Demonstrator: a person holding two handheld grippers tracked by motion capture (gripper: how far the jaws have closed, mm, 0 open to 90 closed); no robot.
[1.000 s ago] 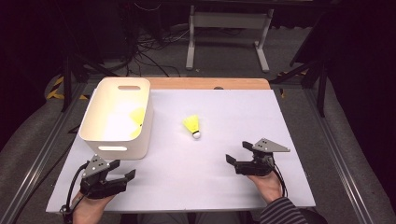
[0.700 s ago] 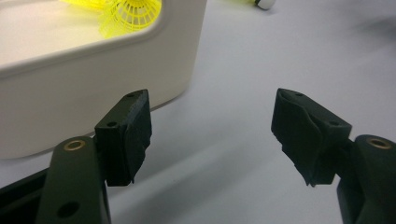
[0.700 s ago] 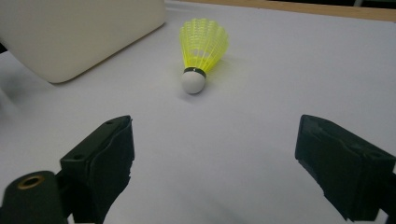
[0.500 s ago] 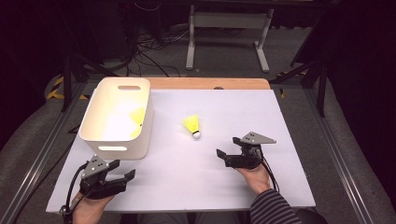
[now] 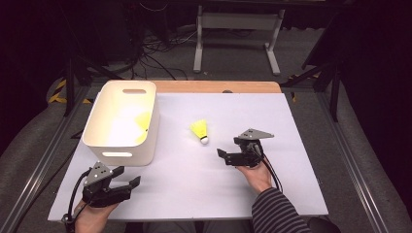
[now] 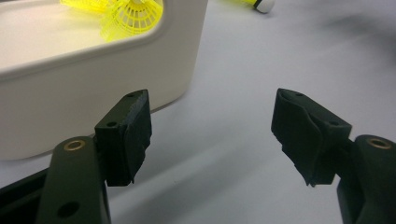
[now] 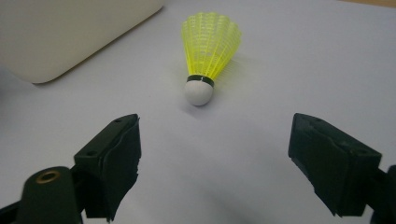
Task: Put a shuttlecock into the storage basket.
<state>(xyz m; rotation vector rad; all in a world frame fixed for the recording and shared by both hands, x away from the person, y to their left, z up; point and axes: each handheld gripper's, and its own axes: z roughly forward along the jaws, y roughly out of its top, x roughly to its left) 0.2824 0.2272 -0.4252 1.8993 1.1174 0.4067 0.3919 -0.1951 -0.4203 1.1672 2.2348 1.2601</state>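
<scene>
The right tool [image 5: 228,156], jaws wide but just closing slightly, nothing between them, faces the shuttlecock [image 5: 200,131] beside the bin [image 5: 145,141], lining up a grasp; the left tool [image 5: 127,185] rests open near the bin, out of the way.

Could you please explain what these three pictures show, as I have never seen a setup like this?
A person sits at a white table with a two-jaw tool in each hand. The high view looks down from above; the other two come from a camera riding on each tool, looking along its black jaws. The left hand-held gripper rests open and empty near a white plastic bin that holds yellow shuttlecocks. The right hand-held gripper is open and holds nothing, its jaws having just been closing slightly; it points at a yellow plastic shuttlecock with a white tip lying on the table just ahead, untouched.
</scene>
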